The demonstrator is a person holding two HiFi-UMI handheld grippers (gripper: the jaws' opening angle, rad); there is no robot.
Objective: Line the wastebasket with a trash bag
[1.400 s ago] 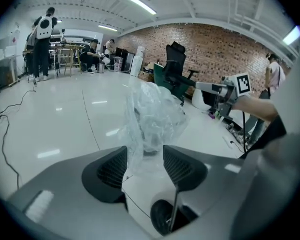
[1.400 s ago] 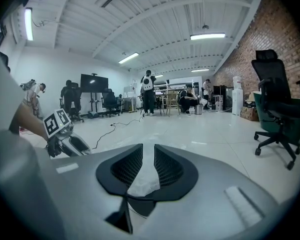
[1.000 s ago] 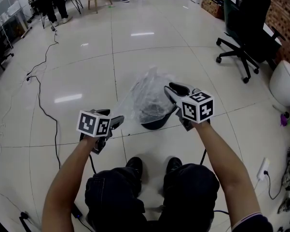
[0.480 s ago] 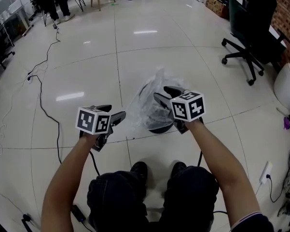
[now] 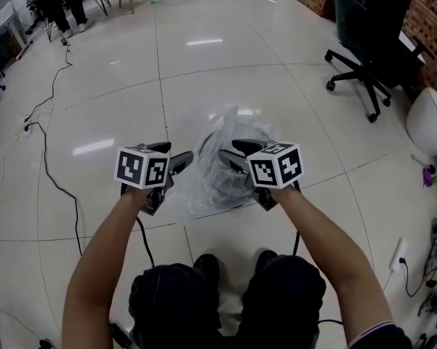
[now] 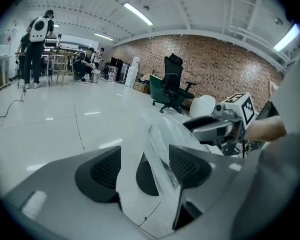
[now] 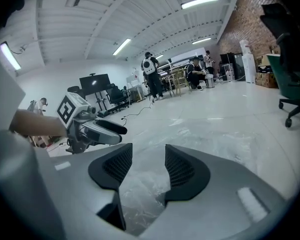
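Your left gripper (image 5: 183, 160) has its jaws parted. In the left gripper view a band of clear film from the trash bag (image 6: 162, 144) runs up between them, lying against the right-hand pad without being pinched. Your right gripper (image 5: 231, 151) is also released. In the right gripper view its pads stand slightly apart with nothing between them, and crumpled film shows through the gap just below.

Both grippers point inward toward each other, close together in front of your knees. The trash bag (image 5: 218, 126) is draped over the wastebasket (image 5: 219, 182), which stands on the white tiled floor (image 5: 116, 107) just ahead of you.

The right gripper is the nearer one and hangs directly over the basket's mouth. The left gripper sits at the bag's left edge, beside the basket. The basket looks round, so it has no long axis to line up with. Loose film spreads from it toward your left and onto the floor, so the slack likely needs gathering from that side.

No brand or label can be read. The only print is the black-and-white square markers on the left cube (image 5: 142, 167) and the right cube (image 5: 276, 164).
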